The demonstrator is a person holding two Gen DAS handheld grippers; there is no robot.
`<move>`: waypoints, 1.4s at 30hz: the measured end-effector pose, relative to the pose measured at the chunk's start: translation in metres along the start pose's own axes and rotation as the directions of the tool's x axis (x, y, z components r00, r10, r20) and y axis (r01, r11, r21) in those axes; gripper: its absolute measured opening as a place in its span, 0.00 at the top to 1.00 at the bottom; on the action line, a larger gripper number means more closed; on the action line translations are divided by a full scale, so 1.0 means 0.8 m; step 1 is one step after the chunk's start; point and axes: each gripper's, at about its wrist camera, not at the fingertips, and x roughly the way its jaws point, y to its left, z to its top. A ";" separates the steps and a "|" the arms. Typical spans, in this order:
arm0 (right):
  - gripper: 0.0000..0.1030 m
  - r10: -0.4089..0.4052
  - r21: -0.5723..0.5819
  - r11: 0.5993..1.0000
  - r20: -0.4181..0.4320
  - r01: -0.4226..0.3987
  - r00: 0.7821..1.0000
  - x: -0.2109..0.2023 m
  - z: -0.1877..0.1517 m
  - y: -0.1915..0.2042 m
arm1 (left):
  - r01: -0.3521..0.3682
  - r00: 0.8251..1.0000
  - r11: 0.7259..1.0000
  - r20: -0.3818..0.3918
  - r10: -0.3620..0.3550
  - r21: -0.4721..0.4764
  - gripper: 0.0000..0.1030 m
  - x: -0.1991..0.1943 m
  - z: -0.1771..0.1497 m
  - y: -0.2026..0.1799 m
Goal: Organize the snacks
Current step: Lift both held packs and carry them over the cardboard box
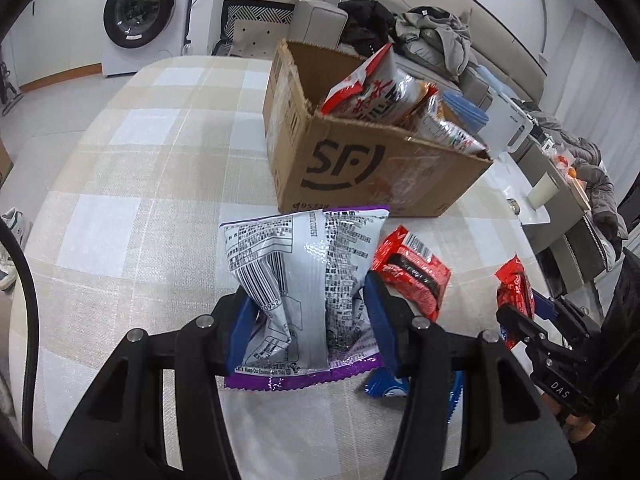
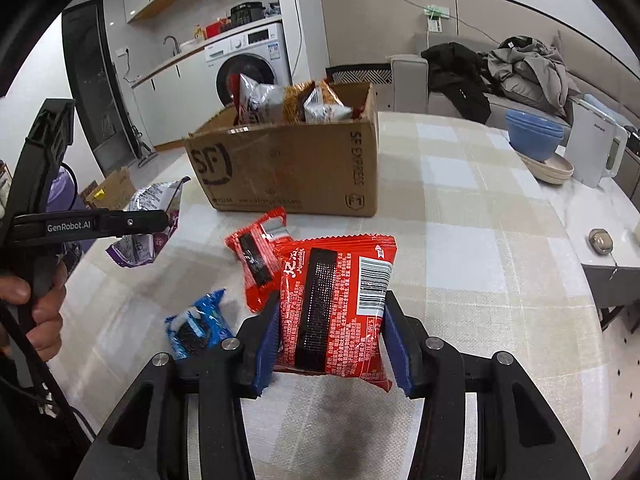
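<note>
My left gripper [image 1: 306,312] is shut on a purple and silver snack bag [image 1: 304,280], lifted off the checked table. My right gripper [image 2: 330,332] is shut on a red snack packet [image 2: 336,304], also raised. An open cardboard box [image 1: 360,168] [image 2: 288,168] stands at the table's middle and holds several snack bags [image 1: 372,88] [image 2: 288,100]. A second red packet [image 1: 412,276] [image 2: 256,260] lies on the cloth in front of the box. A blue cookie packet [image 2: 198,324] [image 1: 384,386] lies nearer to me. In the right wrist view the left gripper [image 2: 168,216] with the purple bag [image 2: 148,220] shows at the left, held by a hand [image 2: 44,312].
The table [image 1: 140,184] wears a beige checked cloth. Blue bowls [image 2: 534,138] on a woven plate and a white kettle [image 2: 596,152] stand at the table's right end. A sofa with clothes [image 2: 520,64] lies behind, a washing machine [image 1: 140,16] at the back left.
</note>
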 end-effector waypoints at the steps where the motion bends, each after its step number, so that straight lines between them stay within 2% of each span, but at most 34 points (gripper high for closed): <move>1: 0.54 0.008 0.004 1.000 0.012 -0.008 1.000 -0.004 0.003 0.001 | 0.002 1.000 1.000 0.007 -0.002 0.002 0.53 -0.004 0.002 -0.002; 14: 0.54 0.095 0.058 0.993 0.165 -0.106 0.982 -0.044 0.054 -0.001 | 0.028 0.993 0.999 0.112 -0.030 0.017 0.53 -0.063 0.037 -0.014; 23: 0.54 0.132 0.047 0.988 0.219 -0.146 0.967 -0.051 0.099 0.006 | 0.035 0.988 0.999 0.150 -0.040 0.036 0.53 -0.081 0.072 -0.017; 33: 0.54 0.144 0.015 0.988 0.225 -0.151 0.964 -0.026 0.134 0.014 | 0.050 0.986 0.996 0.157 -0.060 0.072 0.53 -0.070 0.114 -0.031; 42: 0.54 0.152 -0.011 0.988 0.186 -0.152 0.971 0.014 0.157 0.023 | 0.076 0.989 0.992 0.123 -0.088 0.100 0.53 -0.031 0.146 -0.055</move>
